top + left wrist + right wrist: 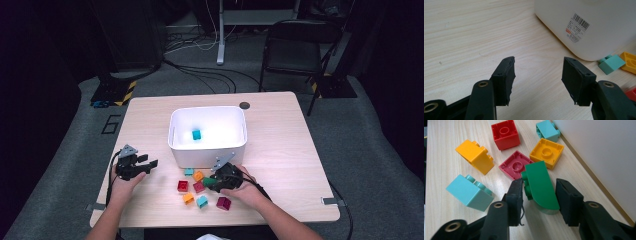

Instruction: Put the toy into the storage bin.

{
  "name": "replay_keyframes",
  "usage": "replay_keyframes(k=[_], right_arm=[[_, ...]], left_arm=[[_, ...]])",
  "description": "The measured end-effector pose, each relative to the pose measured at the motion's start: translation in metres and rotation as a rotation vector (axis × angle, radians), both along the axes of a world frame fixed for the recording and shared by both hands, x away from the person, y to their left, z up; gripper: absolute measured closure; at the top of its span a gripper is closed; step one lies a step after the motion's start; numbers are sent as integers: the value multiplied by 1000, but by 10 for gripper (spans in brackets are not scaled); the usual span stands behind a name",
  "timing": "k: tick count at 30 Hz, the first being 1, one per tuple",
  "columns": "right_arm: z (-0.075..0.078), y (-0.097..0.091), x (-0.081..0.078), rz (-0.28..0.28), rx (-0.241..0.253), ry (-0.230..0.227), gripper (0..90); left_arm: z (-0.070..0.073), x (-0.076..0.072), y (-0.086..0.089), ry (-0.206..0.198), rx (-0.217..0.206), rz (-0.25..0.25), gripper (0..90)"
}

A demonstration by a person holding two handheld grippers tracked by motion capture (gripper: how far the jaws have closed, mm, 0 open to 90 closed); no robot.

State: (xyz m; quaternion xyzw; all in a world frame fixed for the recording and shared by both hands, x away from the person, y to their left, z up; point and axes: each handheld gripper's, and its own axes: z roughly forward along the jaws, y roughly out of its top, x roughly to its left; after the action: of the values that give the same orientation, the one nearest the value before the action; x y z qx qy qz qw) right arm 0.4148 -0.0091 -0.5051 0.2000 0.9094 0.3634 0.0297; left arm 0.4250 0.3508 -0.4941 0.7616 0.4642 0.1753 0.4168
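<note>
**Green brick between the right jaws, left gripper idle**

Nearest the lens in the right gripper view, the right gripper [539,192] has its two black jaws either side of a curved green brick [540,186]; the left jaw touches the brick's studded side, the right jaw stands just beside its smooth curved face, and whether that pad presses cannot be told; the brick sits tilted, its lower end on the wooden table [439,152]; beyond it lie a crimson brick [515,166] touching its top corner, a yellow brick [546,152], a red brick [505,133], an orange brick [475,156] and two teal bricks, one near the jaws [469,192], one [547,130] against the white bin [599,157]; in the high view the bin [207,152] holds one teal brick [196,134]; the left gripper [537,75] rests well apart at the table's left, jaws wide apart with nothing between them.
</note>
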Motion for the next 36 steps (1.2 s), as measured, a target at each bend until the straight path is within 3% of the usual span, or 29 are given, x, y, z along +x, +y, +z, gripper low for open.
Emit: replay_keyframes(k=[4, 16, 36], right_arm=[[1, 1, -1, 0, -4, 0, 660], [12, -3, -5, -1, 17, 11, 662], [57, -10, -12, 21, 56, 11, 662]], left_arm=[[0, 0, 0, -2, -5, 4, 433], [0, 0, 0, -1, -1, 2, 433], [0, 0, 0, 2, 0, 3, 433]])
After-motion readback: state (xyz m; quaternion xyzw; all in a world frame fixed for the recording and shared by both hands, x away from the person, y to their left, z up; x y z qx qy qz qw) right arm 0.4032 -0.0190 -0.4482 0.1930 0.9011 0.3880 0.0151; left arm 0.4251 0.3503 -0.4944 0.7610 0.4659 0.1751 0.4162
